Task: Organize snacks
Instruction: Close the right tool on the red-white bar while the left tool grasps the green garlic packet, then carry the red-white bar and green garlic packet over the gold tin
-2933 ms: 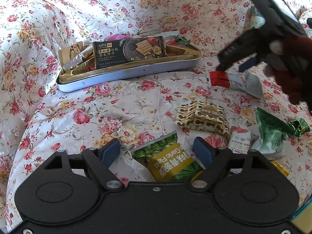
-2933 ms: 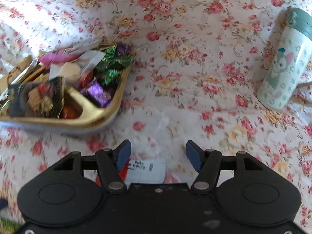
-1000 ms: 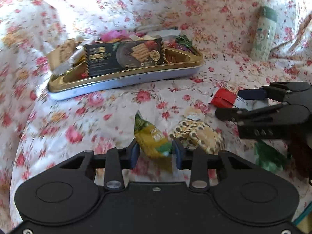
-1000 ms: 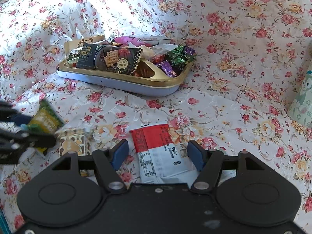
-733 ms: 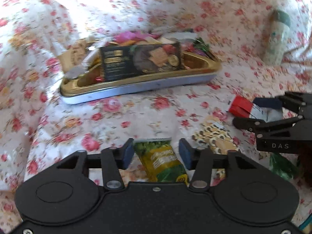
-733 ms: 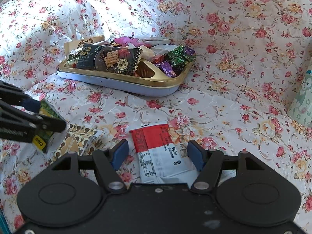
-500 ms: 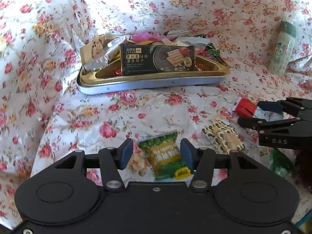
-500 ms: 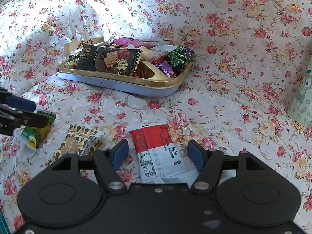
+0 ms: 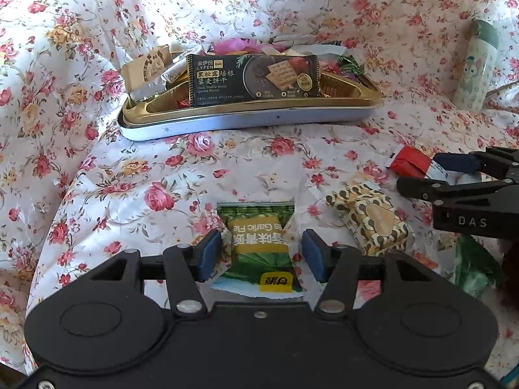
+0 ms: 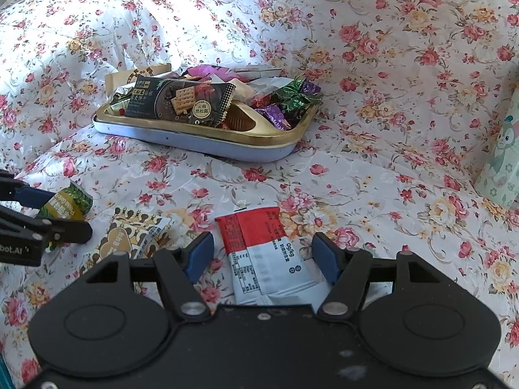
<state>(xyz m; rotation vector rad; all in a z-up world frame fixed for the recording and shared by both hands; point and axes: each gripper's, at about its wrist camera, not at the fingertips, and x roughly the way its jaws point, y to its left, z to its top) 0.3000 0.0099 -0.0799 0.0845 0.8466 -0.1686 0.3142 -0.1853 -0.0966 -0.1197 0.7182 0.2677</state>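
A green garlic-pea packet [image 9: 259,246] lies flat on the floral bedspread [image 9: 136,175] between the pads of the left claw [image 9: 261,254], whose jaws are opening and touch nothing. The red-and-white packet [image 10: 262,253] lies likewise inside the right claw [image 10: 262,256], spread wide and clear of it. Both claws tilt downward, side by side, the patterned gold packet [image 9: 369,217] between them. The gold snack tray [image 9: 246,120], already heaped, sits well beyond. Judged from this, a pickup is in hand; next, each claw must close on its packet and carry it to the tray.
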